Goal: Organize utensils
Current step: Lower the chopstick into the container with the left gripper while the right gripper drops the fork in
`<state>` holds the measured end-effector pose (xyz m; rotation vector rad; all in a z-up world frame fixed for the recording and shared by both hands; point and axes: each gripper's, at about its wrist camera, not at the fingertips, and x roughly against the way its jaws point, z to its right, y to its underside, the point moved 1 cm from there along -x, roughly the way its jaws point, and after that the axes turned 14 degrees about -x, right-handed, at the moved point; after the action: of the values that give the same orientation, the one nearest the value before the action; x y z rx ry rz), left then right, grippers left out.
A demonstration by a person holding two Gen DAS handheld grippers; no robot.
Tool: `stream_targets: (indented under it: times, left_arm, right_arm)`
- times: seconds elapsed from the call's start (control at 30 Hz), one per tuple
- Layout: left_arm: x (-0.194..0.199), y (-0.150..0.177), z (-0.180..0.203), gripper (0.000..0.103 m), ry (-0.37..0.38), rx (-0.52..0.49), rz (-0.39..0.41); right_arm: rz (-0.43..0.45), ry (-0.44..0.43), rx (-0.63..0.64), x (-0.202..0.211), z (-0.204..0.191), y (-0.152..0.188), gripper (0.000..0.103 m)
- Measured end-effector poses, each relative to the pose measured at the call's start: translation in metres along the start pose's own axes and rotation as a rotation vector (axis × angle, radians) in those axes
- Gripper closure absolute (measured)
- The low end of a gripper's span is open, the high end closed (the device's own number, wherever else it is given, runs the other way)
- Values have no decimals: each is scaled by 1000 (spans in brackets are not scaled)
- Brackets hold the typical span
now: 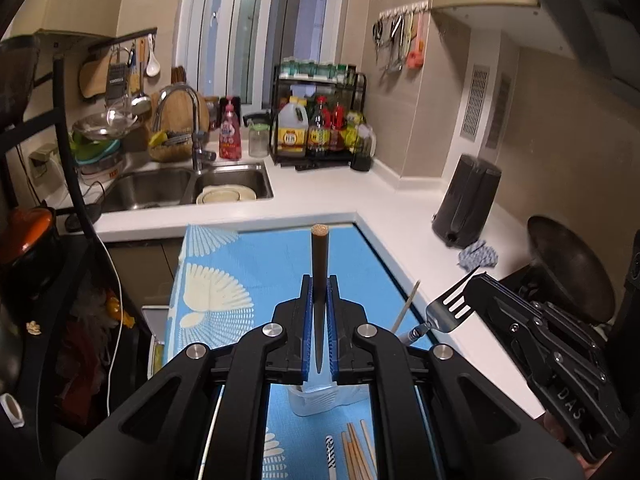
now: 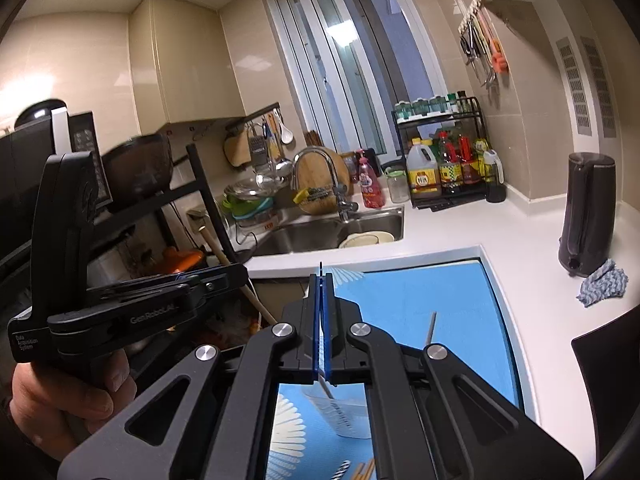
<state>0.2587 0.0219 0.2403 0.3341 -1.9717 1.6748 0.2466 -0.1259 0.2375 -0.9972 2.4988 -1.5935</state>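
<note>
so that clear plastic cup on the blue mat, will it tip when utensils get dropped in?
Probably. The clear plastic cup looks thin-walled and light, so likely easy to shove. A long chopstick leaning on its rim may lever it over. The mat looks flat, which should help.

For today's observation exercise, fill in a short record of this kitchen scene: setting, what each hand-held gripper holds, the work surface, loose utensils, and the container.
setting: kitchen corner with white counter and steel sink
left hand-held gripper: shut on a dark chopstick, held along the fingers
right hand-held gripper: shut on a metal fork, tines past the fingertips
work surface: blue patterned mat
loose utensils: wooden chopsticks on the mat's near edge
container: clear plastic cup standing on the mat
</note>
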Motion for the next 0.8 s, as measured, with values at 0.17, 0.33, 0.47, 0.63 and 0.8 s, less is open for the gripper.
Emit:
stream_targets:
  times: [0.17,0.33,0.47,0.63,0.8]
  left_arm:
    - [-30,32,8,96,-7,-11,-8]
    - [-46,57,12,96,-11,-21,-19]
    - [-54,61,18,96,-6,-60,-32]
    - [-70,79,26,96,23,-82,-76]
    - [-68,84,29,96,47,-100,-68]
  right_arm:
    - [-26,22,10,-19,20,27,102]
    - [-82,52,22,-37,32,52,102]
    - [-110,81,30,-46,39,66,102]
    - [-124,112,24,-48,48,77,102]
    - [-142,140,23,-45,53,86,100]
